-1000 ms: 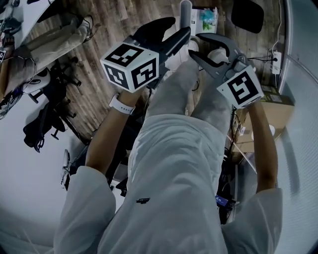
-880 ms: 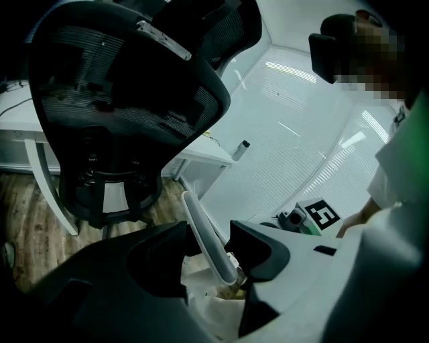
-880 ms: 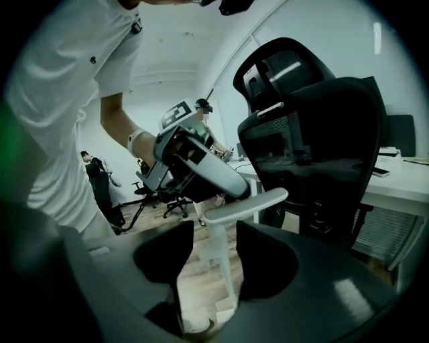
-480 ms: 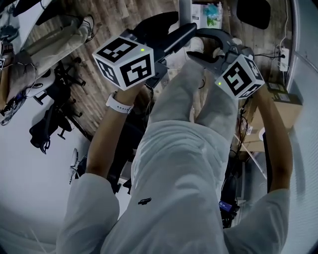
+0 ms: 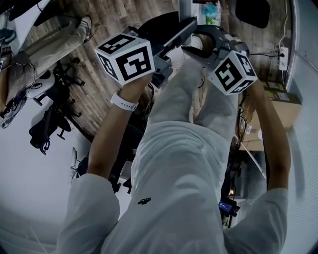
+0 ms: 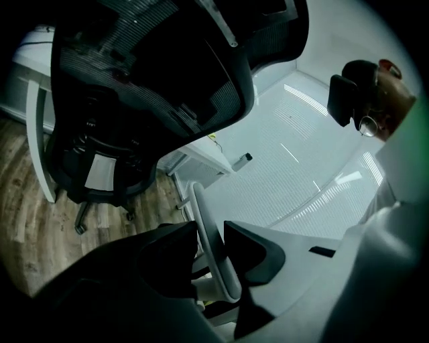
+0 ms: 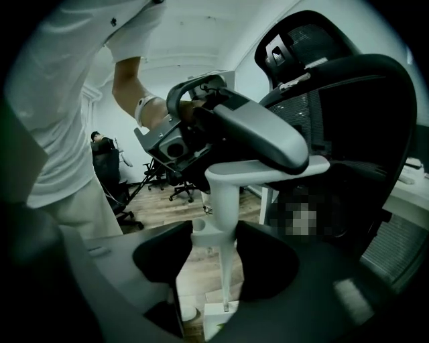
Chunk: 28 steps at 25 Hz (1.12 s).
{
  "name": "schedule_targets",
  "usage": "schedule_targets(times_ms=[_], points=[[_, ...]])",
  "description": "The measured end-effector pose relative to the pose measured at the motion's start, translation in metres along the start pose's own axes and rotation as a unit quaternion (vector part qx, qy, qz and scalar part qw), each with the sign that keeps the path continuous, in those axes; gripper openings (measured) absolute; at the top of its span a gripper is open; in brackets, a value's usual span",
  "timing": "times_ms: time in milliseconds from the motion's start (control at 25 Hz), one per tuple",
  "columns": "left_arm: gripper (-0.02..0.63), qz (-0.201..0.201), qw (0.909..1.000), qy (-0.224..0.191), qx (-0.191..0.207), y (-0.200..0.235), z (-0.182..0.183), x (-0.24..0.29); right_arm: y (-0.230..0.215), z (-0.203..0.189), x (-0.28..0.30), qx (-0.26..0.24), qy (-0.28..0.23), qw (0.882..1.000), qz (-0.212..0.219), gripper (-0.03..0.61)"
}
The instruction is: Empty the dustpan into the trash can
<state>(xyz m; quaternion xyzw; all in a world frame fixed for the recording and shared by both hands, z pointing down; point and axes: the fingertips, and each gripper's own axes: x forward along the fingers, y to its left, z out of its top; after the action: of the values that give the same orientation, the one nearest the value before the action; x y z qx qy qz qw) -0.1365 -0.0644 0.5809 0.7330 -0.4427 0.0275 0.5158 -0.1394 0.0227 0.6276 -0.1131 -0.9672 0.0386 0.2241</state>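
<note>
Chair armrest point(image 7: 261, 137) seemingly right ahead

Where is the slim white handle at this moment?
In the left gripper view the white handle stands between the jaws of the left gripper, which have just been closing on it, with the black office chair behind it at upper left.

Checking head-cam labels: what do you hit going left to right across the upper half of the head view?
Seated person's legs → left marker cube → white pole → right marker cube → cardboard box.
</note>
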Motion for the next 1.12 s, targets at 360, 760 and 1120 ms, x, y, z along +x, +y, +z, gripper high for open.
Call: schedule_targets(times_ms=[360,760,1120], points=[[0.109,0.008,0.9970,-0.040,-0.066,0.002,0.000,-0.012,0.005,0.004,0.004,0.005,0.017,1.000,0.004,0.213],[0.101,-0.003,0.9933,-0.075,-0.087,-0.025,0.020,-0.048,0.014,0.048,-0.004,-0.017,0.018,1.000,0.005,0.213],[0.098,-0.008,0.9893,-0.102,-0.104,-0.060,0.051,-0.075,0.015,0.095,-0.027,-0.037,0.023,0.999,0.015,0.213]])
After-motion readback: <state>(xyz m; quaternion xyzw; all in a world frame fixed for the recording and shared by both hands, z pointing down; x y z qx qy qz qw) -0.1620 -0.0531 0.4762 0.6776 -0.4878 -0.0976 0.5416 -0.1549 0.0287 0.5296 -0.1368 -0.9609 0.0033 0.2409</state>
